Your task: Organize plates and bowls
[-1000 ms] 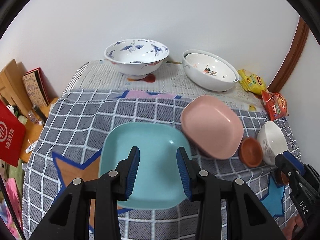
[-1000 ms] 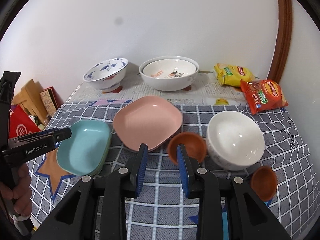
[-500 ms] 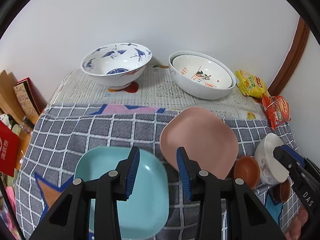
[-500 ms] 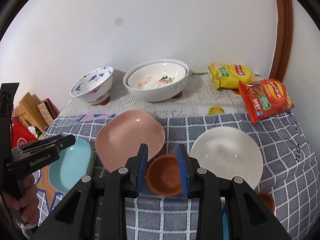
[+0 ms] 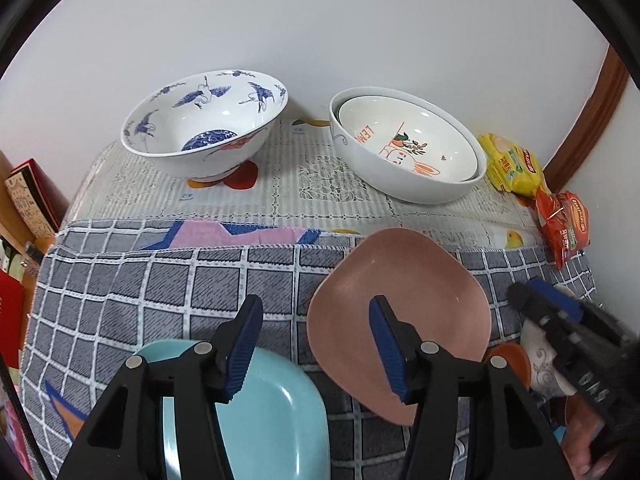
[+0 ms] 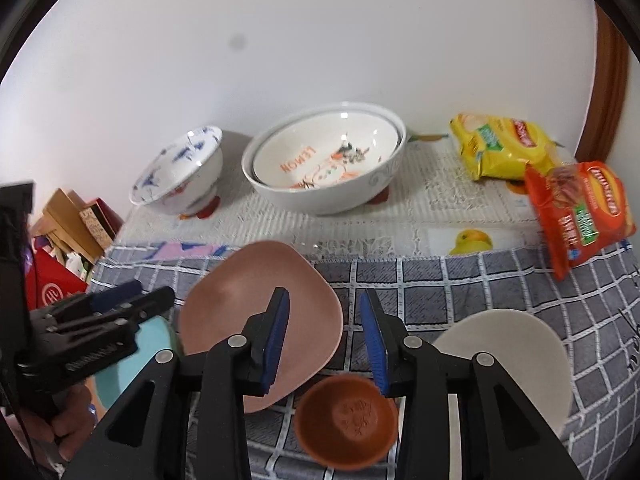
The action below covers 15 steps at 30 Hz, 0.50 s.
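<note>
My left gripper (image 5: 316, 320) hangs over the checked cloth, jaws opening, nothing between them. Its left finger is above the teal plate (image 5: 276, 412); its right finger overlaps the pink plate (image 5: 400, 300). My right gripper (image 6: 324, 312) is also opening and grips nothing, with the pink plate's (image 6: 240, 304) right edge under its left finger. A small brown bowl (image 6: 346, 420) sits just below its fingers, and a plain white bowl (image 6: 508, 356) lies to the right. At the back stand a blue-and-white bowl (image 5: 204, 124) and two nested white bowls (image 5: 408, 148).
A yellow snack bag (image 6: 496, 144) and a red one (image 6: 580, 208) lie at the back right by a wooden door frame. Boxes and a red bag (image 6: 52, 292) stand off the table's left edge. The white wall runs right behind the big bowls.
Both grippers have moved forward toward the wall and a little lower, and both pairs of jaws stand wider. The teal plate and brown bowl have slid down to the bottom of the views.
</note>
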Available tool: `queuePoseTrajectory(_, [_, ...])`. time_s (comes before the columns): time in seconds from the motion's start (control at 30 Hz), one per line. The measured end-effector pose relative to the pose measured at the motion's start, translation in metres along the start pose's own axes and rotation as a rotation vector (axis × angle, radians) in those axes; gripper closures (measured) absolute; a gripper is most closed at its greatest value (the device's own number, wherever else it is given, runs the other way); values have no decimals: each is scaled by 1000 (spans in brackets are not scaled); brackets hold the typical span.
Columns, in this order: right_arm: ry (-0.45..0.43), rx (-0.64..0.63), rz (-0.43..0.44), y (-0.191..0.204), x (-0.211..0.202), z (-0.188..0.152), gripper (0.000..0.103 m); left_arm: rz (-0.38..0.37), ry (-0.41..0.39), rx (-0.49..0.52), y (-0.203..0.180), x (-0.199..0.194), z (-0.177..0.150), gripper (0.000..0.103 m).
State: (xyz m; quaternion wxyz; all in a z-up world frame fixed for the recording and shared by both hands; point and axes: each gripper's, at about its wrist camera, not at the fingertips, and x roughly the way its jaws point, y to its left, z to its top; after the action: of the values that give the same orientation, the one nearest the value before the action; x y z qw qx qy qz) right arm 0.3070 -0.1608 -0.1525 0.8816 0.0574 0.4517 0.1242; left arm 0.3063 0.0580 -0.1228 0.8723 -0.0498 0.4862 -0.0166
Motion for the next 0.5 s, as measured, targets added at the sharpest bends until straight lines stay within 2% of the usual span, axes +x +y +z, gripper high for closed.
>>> queuePoseTrajectory(0.27, [35,-52,-29,3,26,-6,66,-21,7,21,-4,24,3,50])
queuePoseTrajectory(0.5, [51,-141,-84,14,37,-8,66,42,16,81,-12,37,1,51])
